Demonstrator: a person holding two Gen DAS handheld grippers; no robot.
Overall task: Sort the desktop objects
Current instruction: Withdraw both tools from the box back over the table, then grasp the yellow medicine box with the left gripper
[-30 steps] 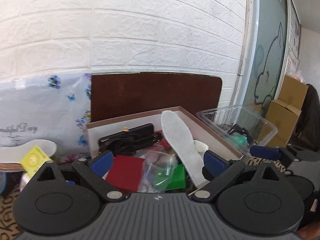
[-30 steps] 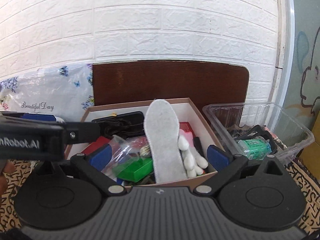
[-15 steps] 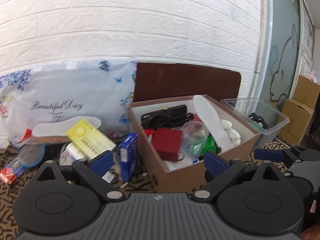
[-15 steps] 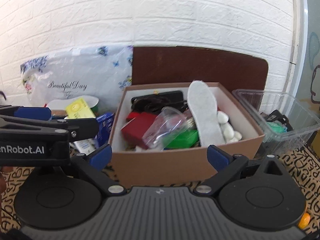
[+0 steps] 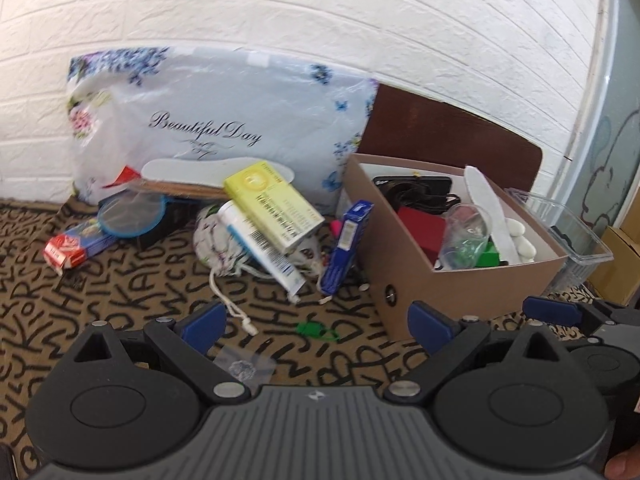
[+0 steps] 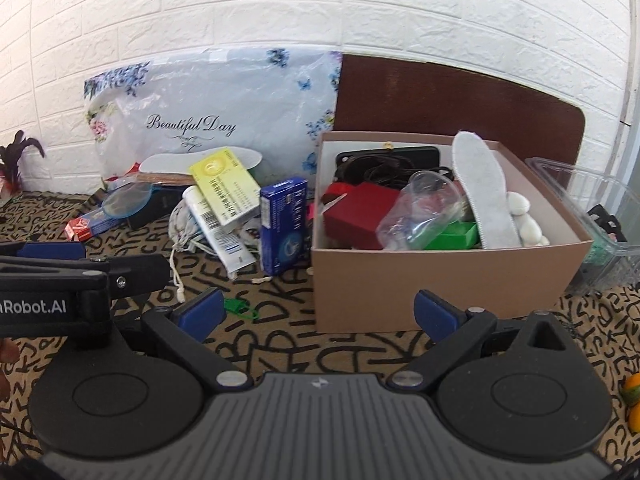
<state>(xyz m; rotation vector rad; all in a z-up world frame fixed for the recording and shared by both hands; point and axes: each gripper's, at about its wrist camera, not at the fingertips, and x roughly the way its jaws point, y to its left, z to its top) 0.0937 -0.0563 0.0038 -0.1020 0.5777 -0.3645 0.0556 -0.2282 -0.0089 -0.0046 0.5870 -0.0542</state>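
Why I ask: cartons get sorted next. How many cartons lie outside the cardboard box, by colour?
Yellow-green carton: 1
Dark blue carton: 1
Red-and-blue carton: 1
Total: 3
Black item under the magnifier: unclear, uncounted.

Matt cardboard box (image 6: 440,280), glossy plastic bag (image 6: 208,120), clear plastic tray (image 6: 600,184), felt-like insole (image 6: 484,184), rough white brick wall (image 6: 320,8)

Left gripper (image 5: 316,326) and right gripper (image 6: 318,312), jaws wide apart.

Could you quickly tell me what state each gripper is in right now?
Left gripper: open, holding nothing.
Right gripper: open, holding nothing.
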